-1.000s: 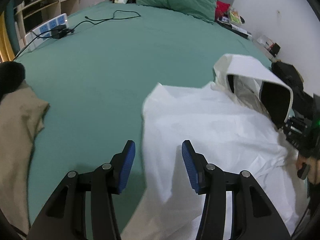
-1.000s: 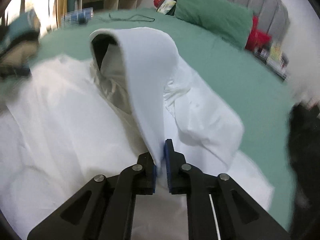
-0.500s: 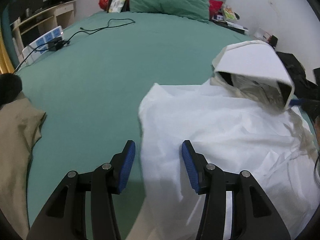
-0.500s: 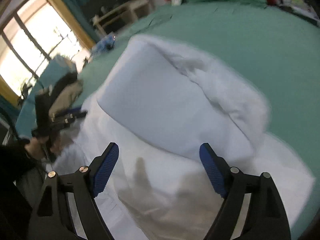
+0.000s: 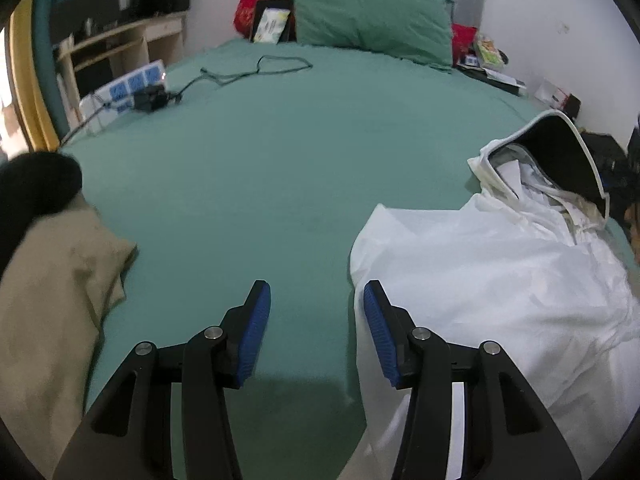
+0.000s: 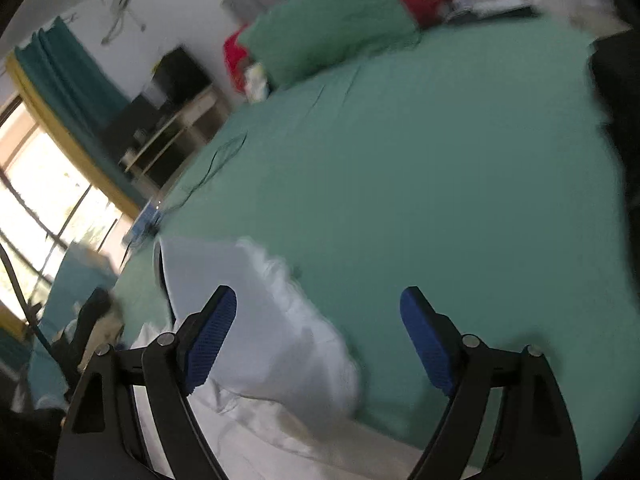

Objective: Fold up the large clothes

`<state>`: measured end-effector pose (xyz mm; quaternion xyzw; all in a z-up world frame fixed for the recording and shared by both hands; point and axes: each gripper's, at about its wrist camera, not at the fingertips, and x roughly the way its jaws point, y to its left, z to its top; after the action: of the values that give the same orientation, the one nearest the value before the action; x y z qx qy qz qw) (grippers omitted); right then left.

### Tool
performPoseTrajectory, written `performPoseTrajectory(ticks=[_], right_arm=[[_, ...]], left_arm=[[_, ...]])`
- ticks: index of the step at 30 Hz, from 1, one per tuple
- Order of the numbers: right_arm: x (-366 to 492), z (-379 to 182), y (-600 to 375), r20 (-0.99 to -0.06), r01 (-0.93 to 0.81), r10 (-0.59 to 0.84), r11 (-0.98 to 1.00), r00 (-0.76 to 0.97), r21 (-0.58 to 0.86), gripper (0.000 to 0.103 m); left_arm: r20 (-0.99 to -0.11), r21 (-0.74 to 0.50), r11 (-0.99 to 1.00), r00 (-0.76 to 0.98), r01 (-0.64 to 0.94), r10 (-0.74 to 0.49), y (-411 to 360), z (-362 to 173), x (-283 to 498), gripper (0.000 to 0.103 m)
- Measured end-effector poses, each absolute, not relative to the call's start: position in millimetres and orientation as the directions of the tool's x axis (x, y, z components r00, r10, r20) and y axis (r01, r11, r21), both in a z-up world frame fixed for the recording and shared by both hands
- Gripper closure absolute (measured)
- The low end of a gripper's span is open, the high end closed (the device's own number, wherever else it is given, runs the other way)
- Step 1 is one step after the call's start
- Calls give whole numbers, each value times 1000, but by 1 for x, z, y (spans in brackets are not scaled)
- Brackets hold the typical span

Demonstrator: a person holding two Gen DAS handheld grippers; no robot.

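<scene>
On the green bed (image 5: 280, 168): one white jacket (image 5: 500, 280), one beige garment (image 5: 52, 280).

green pillow (image 5: 370, 16), cable (image 5: 256, 70), perhaps a charger (image 5: 150, 96)

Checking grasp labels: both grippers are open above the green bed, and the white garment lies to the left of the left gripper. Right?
Not quite. In the left wrist view the white garment lies to the right of the open left gripper; the beige cloth is on its left. The right gripper is open too.
</scene>
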<state>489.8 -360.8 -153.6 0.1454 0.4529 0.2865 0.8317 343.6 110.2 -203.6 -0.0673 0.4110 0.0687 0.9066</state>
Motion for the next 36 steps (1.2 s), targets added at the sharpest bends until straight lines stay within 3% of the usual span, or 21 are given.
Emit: performPoseTrajectory(ticks=[4,8,11,15,18,22,23,26,30,32,33,35,36], right_arm=[[464,-168,-303,-780,-463,552,796,295,389,19],[433,-170,-263,-858,-554,392,817,333,158,18],[424,-172,-252,-884,-580,338,809,324,96,15],[441,-173,-266,-878,-551,393,812,273,192,14],[452,-172,-288,-831,-492,509,795,225,354,14],[453,-164,-334,-791,-395,556,807,256,439,14],[449,-157,-351,-759,-383,588,793,279,474,14],[444,-140,-393,-647,-351,667,745,369,568,14],[456,-167,-414,-501,-251,782,604,371,756,14],[468,-200,-397,-502,-171,832,544,235,822,19],[468,-203,-387,-549,-188,808,585,214,788,26],[467,-198,-359,-601,-274,785,617,148,738,29],[468,-200,-349,-601,-284,791,605,112,743,40]], left_arm=[[-767,-94,982,641,-163,33,107,-198,343,52],[-748,-92,986,663,-136,22,105,-191,345,52],[-744,-128,988,666,-83,-41,102,-182,364,52],[-702,-264,964,679,36,-217,91,-163,425,52],[-655,-465,884,655,44,-377,86,-165,495,52],[-607,-718,695,456,36,-651,66,-209,580,52],[-611,-733,678,384,55,-692,54,-220,592,52],[-705,-632,758,289,161,-648,21,-227,593,52],[-755,-572,784,218,241,-618,6,-223,582,52],[-757,-581,781,202,227,-622,10,-223,579,52],[-753,-587,779,204,220,-626,12,-224,575,52],[-738,-588,768,220,255,-638,16,-226,564,51],[-737,-580,765,220,279,-639,16,-227,559,51]])
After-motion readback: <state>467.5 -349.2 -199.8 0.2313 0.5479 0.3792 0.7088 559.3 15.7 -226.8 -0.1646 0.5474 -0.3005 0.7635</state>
